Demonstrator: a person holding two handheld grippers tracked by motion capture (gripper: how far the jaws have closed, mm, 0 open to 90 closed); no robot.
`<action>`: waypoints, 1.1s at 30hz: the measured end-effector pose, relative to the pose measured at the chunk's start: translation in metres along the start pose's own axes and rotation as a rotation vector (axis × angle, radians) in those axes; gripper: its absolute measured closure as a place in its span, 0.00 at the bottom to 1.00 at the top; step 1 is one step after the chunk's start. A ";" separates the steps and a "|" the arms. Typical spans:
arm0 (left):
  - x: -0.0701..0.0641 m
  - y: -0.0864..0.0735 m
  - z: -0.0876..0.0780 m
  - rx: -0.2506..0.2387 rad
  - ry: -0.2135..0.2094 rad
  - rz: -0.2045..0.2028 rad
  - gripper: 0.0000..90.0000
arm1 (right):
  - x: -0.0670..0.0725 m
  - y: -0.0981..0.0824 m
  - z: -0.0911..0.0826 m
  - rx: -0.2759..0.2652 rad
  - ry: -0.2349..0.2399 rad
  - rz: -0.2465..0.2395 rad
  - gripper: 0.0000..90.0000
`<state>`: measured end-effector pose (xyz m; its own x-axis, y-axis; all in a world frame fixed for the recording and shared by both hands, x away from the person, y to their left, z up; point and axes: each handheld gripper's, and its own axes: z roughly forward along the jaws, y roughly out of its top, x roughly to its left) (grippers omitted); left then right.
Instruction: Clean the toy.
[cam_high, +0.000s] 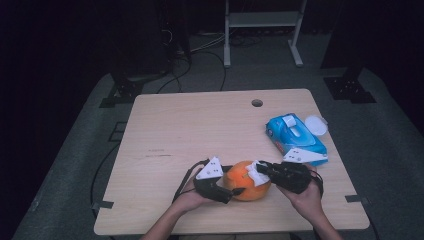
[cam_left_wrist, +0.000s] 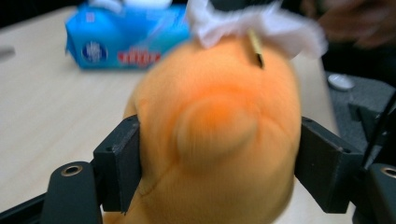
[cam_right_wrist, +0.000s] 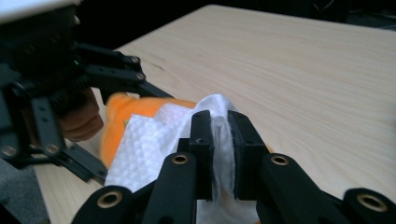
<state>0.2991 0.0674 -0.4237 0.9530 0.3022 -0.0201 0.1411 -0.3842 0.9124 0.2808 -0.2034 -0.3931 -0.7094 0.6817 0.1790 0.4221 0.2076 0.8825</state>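
An orange soft toy (cam_high: 248, 184) lies near the front edge of the wooden table (cam_high: 200, 125). My left gripper (cam_high: 233, 188) is shut on it from the left; in the left gripper view both black pads press into the sides of the blurred orange toy (cam_left_wrist: 219, 140). My right gripper (cam_high: 262, 170) comes in from the right and is shut on a white wipe (cam_high: 256, 173), which rests on top of the toy. In the right gripper view the wipe (cam_right_wrist: 149, 144) is pinched between the jaws of the right gripper (cam_right_wrist: 220, 126), with the orange toy (cam_right_wrist: 135, 109) and the left gripper behind it.
A blue pack of wipes (cam_high: 295, 137) lies at the right side of the table, with a round white lid (cam_high: 316, 125) beside it at the edge. A cable hole (cam_high: 257, 103) sits near the far edge. The left and middle of the tabletop are bare wood.
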 end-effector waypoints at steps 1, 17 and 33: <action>-0.001 0.006 -0.006 -0.009 -0.005 -0.002 0.27 | 0.000 0.001 -0.001 -0.006 0.005 0.003 0.89; -0.003 0.008 -0.002 0.035 0.034 -0.064 0.28 | 0.027 0.004 0.011 0.000 0.051 -0.018 0.89; 0.026 -0.013 -0.012 -0.054 -0.068 -0.182 0.08 | 0.008 -0.011 0.014 0.032 0.027 0.019 0.89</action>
<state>0.3186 0.0901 -0.4309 0.9291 0.3023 -0.2130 0.3003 -0.2809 0.9115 0.2779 -0.1905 -0.4070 -0.7160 0.6664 0.2080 0.4535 0.2174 0.8643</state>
